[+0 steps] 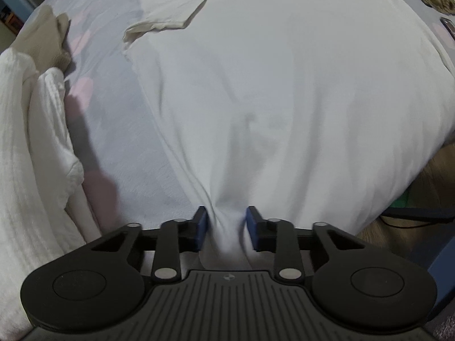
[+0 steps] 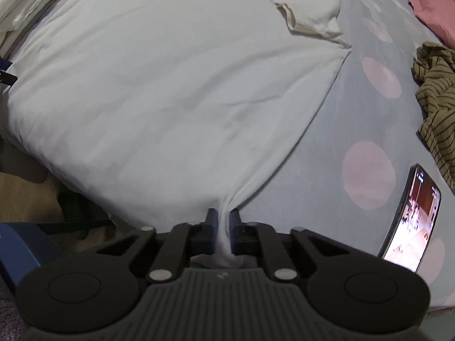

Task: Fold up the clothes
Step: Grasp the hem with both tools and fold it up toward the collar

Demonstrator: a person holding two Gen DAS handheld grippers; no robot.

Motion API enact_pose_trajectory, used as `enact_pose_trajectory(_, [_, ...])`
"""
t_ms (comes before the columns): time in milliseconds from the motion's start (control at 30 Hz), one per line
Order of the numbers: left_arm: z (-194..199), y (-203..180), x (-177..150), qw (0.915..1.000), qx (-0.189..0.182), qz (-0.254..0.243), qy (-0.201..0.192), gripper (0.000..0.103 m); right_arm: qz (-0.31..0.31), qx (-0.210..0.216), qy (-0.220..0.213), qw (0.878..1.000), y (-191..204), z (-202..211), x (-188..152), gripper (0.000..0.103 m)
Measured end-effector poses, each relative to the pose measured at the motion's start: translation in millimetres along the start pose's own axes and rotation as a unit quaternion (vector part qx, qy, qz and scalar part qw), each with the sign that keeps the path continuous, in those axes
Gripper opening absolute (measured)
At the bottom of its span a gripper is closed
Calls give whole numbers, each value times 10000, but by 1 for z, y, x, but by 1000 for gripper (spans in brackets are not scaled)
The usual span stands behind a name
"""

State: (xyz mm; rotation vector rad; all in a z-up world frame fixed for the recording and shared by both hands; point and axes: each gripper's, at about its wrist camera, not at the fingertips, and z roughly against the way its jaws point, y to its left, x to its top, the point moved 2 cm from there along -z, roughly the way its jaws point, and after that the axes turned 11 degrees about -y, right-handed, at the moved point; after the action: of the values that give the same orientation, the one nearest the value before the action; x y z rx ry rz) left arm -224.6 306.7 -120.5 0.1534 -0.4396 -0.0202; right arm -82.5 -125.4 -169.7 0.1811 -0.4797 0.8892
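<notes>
Left hand-held gripper [image 1: 226, 228], nearest the lens: blue pads are pinching a bunched fold of the white T-shirt [image 1: 270, 85] at its near hem, w/ cloth gathering into a rope between the jaws. Right hand-held gripper [image 2: 223, 231]: jaws are standing almost together, clenching a thinner twist of the same T-shirt [image 2: 159, 91] at the other hem corner; creases are radiating outward from both grips.

The shirt is lying spread flat across the bed [image 2: 327, 130], its near hem hanging at the mattress edge, w/ wood floor [image 2: 22, 199] showing below. The bed sheet is pale grey-blue w/ pink dots.

Just beside the right grip, on the sheet: a phone [image 2: 412, 216], screen lit, lying apart from the shirt.

Mid-distance: a short sleeve [image 1: 173, 8] is lying flat in the left view; the other sleeve [image 2: 310, 11] is lying partly folded over in the right view.

Far: a white knit garment pile [image 1: 31, 147] is sitting left of the shirt, w/ a beige item [image 1: 45, 39] behind it. An olive striped garment [image 2: 438, 108] is lying crumpled at right, well apart from the shirt; a pink cloth [image 2: 426, 8] is lying beyond it.
</notes>
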Motion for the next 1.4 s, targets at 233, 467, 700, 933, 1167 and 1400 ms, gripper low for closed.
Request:
enact_pose_trajectory(233, [19, 8, 12, 9986, -276, 241, -393, 2, 117, -55, -379, 9992, 5, 25, 13, 7])
enact_pose_trajectory(467, [48, 34, 43, 9903, -445, 769, -1069, 2, 87, -188, -962, 9951, -6, 54, 42, 6])
enact_pose_trajectory(700, [56, 66, 78, 9814, -365, 1113, -1522, 2, 18, -507, -1259, 9907, -44, 65, 89, 5])
enact_pose_trajectory(933, [35, 93, 118, 9746, -132, 1318, -1805, 2, -10, -891, -1341, 9869, -89, 42, 143, 5])
enact_pose_trajectory(1167, [-8, 91, 136, 9785, 310, 1126, -1697, 3, 6, -1050, -1402, 9845, -96, 2, 170, 5])
enact_pose_trajectory(1400, [-12, 80, 137, 9815, 648, 608, -1699, 19, -20, -1155, -1446, 9827, -96, -5, 162, 25])
